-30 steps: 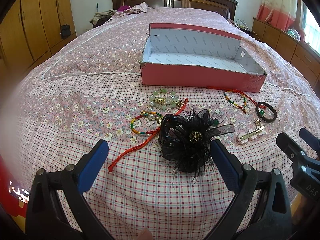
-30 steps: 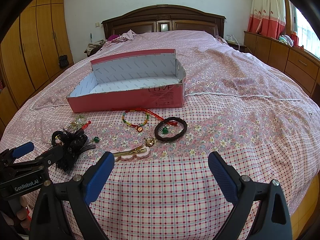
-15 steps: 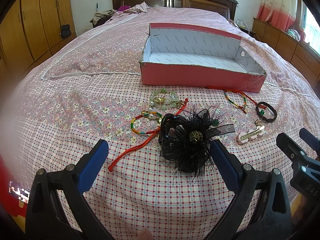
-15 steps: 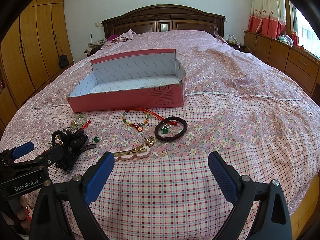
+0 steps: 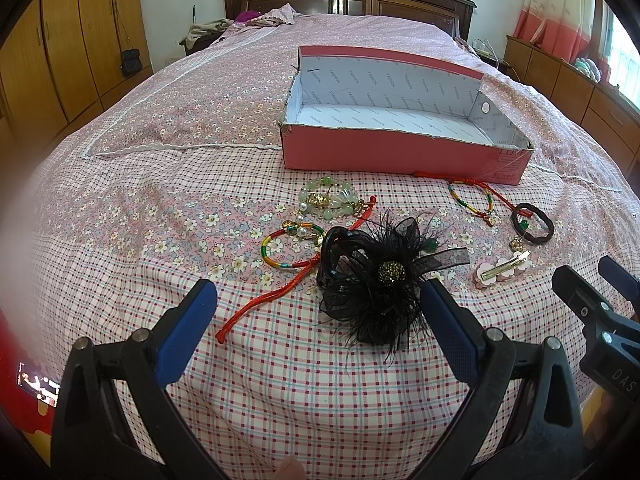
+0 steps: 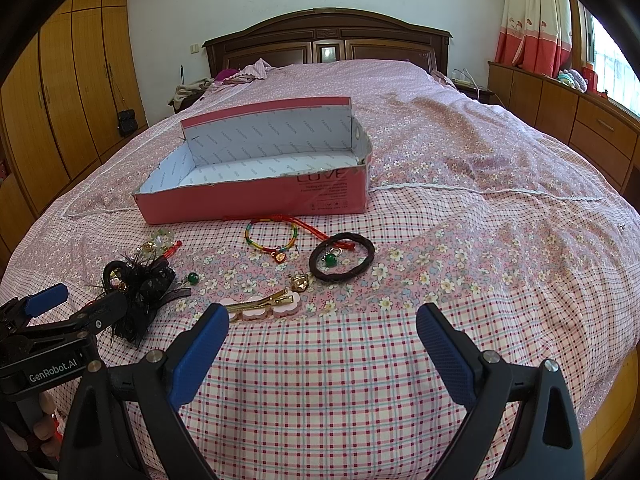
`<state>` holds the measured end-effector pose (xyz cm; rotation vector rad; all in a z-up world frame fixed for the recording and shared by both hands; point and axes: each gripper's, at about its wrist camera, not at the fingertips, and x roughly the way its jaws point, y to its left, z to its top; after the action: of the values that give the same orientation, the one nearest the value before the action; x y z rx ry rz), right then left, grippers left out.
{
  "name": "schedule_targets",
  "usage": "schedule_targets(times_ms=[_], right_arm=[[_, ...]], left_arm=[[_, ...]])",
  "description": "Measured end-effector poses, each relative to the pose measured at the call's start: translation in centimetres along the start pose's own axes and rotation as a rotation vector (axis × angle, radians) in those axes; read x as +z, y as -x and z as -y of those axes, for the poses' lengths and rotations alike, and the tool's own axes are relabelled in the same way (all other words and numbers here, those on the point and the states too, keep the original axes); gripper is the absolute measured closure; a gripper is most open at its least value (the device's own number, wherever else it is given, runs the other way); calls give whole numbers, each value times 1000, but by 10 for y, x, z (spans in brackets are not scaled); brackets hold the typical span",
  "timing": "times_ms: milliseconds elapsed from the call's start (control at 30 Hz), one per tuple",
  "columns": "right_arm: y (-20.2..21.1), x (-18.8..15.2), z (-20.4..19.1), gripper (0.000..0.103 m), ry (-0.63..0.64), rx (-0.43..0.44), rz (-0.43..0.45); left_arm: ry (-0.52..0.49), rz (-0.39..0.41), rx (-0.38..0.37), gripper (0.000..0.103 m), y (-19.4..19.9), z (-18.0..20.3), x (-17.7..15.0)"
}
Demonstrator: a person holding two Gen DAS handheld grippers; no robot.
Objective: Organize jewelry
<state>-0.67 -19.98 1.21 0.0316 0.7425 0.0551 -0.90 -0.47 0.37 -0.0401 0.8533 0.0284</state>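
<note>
An open pink box (image 5: 400,156) (image 6: 256,200) with a white printed lining stands on the bed. In front of it lie a black feather hair flower (image 5: 372,280) (image 6: 140,292), a pale bead bracelet (image 5: 328,202), a striped bangle on a red cord (image 5: 290,246), a second striped bracelet (image 5: 470,200) (image 6: 272,234), a dark hair tie (image 5: 534,228) (image 6: 342,260) and a pink hair clip (image 5: 500,270) (image 6: 260,304). My left gripper (image 5: 316,320) is open just short of the feather flower. My right gripper (image 6: 322,338) is open near the clip, holding nothing.
The bed (image 6: 460,184) has a pink floral and checked cover. Wooden wardrobes (image 5: 72,40) stand at the left, a low cabinet (image 6: 560,112) runs along the right wall, and clothes (image 5: 208,28) lie by the headboard. A hand (image 6: 44,428) grips the left tool's handle.
</note>
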Motion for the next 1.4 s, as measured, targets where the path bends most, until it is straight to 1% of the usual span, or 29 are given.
schedule_targets(times_ms=[700, 767, 900, 1267, 1400], right_arm=[[1, 3, 1, 6, -4, -2, 4], [2, -1, 2, 6, -7, -6, 5], [2, 0, 7, 6, -21, -11, 3], [-2, 10, 17, 6, -19, -2, 5], [-6, 16, 24, 6, -23, -13, 0]], left_arm=[[0, 0, -4, 8, -1, 0, -1], [-1, 0, -8, 8, -1, -1, 0], [-6, 1, -23, 8, -4, 0, 4], [-59, -47, -78, 8, -24, 11, 13], [-62, -56, -92, 9, -29, 12, 14]])
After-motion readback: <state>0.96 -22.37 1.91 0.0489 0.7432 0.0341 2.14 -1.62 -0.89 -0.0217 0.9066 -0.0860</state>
